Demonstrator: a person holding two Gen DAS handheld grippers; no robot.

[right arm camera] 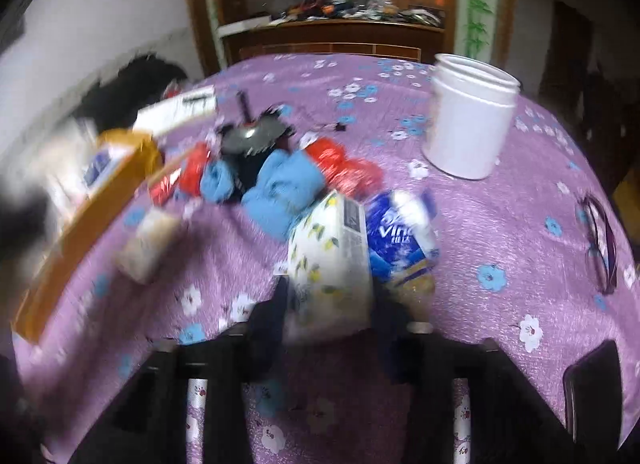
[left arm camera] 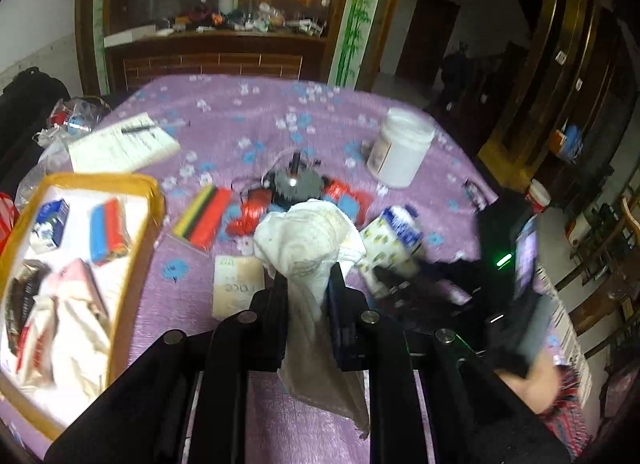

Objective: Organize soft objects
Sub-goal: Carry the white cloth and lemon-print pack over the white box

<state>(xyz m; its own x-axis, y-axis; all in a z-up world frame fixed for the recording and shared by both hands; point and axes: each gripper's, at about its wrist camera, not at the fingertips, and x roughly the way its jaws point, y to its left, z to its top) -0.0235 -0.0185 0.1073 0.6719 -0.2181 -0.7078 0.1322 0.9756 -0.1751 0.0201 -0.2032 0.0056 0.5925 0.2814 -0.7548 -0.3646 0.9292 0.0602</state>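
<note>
My left gripper (left arm camera: 308, 280) is shut on a white cloth (left arm camera: 308, 236), which bunches above the fingers and hangs down below them, clear of the purple tablecloth (left arm camera: 248, 132). A yellow-rimmed tray (left arm camera: 154, 200) at the left holds a tissue pack, a striped sponge and pale cloths. In the right wrist view my right gripper (right arm camera: 330, 300) is shut on a lemon-print tissue pack (right arm camera: 328, 260), one finger on each side. A blue tissue pack (right arm camera: 396, 236) leans against its right side. Both views are blurred.
A pile of red and blue soft items (right arm camera: 288, 180) lies around a grey disc (right arm camera: 248, 136) mid-table. A striped sponge (left arm camera: 204, 218), a paper card (left arm camera: 236, 284) and a notepad (left arm camera: 120, 144) lie nearby. A white open jar (right arm camera: 472, 120), glasses (right arm camera: 600, 248) and a phone (right arm camera: 592, 380) are to the right.
</note>
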